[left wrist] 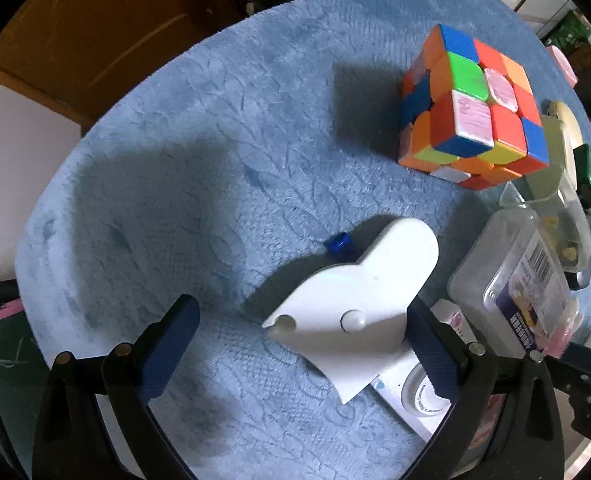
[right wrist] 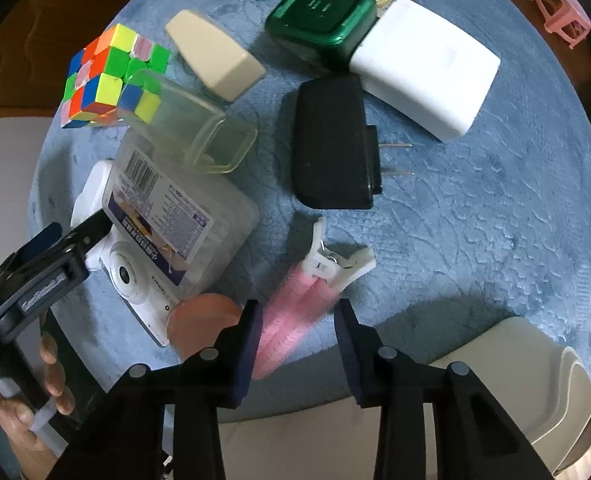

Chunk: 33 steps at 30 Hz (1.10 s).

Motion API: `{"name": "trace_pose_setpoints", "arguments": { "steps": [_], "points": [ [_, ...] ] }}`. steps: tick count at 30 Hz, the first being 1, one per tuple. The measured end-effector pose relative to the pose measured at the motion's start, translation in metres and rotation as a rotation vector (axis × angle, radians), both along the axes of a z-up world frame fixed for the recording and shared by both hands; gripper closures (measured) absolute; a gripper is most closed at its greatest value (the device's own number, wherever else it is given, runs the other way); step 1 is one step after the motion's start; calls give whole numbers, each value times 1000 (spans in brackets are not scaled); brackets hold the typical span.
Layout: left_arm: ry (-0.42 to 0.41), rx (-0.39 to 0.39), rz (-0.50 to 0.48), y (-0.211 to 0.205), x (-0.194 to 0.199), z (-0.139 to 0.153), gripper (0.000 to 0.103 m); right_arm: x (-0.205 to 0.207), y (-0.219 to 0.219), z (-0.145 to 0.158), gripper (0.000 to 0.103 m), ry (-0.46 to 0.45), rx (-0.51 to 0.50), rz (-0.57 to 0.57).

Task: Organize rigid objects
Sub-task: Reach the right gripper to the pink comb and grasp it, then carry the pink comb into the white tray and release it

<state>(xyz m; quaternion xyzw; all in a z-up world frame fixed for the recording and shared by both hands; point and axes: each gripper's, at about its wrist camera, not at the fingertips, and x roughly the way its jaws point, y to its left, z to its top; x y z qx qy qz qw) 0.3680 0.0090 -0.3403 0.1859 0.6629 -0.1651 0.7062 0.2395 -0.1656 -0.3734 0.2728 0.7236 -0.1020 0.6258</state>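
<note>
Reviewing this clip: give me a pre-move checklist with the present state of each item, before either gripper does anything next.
1. Left gripper open around the white heart-shaped piece: ok, though only one pad seems to touch.
2. Right gripper open: ok.
3. Pink clip lies between the right fingers: ok; grip not yet made.
4. Rubik's cube stands apart from the left gripper: ok.
5. Clear plastic box rests on the white camera: not ok, stacked.
6. Black plug adapter out of the right gripper's way: ok.
</note>
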Motion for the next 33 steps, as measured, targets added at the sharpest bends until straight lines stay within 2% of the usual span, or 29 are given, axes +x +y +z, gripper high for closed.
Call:
{"name": "trace_pose_setpoints", "arguments": {
  "steps": [3,5,8,11,19,24,27,31,33],
  "points": [
    [30,-23,27,6,5,-8,2,1,5,-4,67,-2,-8,6],
    [63,-39,51,17,15,-14,3,3,21,6,67,0,-18,8],
    [60,-27,25,18,15,-17,8,4,24,8,68,-1,-19,10],
    [53,-40,12,14,12,-14,34,6,27,9,70,-2,-22,13],
    [63,-104,129,60,10,-6,36,4,43,24,76,-49,-38,54],
    [35,-155,158,85,-24,22,36,-2,45,42,77,-95,-32,63],
    [-8,-189,165,104,-42,43,36,-8,40,59,77,-133,-20,63],
    [-76,-242,173,122,-78,89,36,-16,29,89,77,-196,12,58],
    [-106,-258,177,111,-93,114,36,-20,21,99,77,-215,25,52]
  ]
}}
